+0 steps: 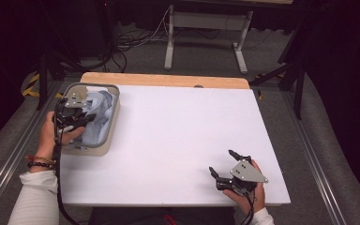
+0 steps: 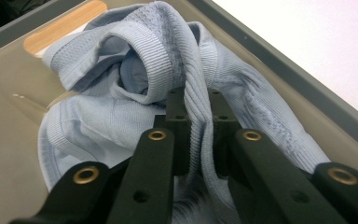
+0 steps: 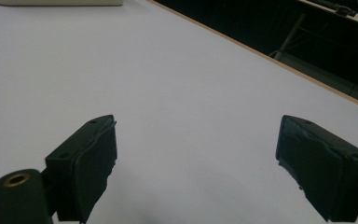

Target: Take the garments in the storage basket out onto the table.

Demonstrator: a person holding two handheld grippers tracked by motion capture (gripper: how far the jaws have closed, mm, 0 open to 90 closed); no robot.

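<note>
While the left gripper's [image 2: 196,114] fingers pinch a ribbed fold of the soft, limp blue garment [image 2: 121,116] in the bin [image 1: 104,140], the right gripper's [image 1: 224,165] stand apart.

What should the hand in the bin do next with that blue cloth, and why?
Probably lift straight up. The left gripper has its jaws pinched on a ribbed fold of the blue cloth, which lies bunched in the bin. Raising it should pull the cloth clear of the bin's walls. The right gripper waits open over the white table, free to help.
</note>
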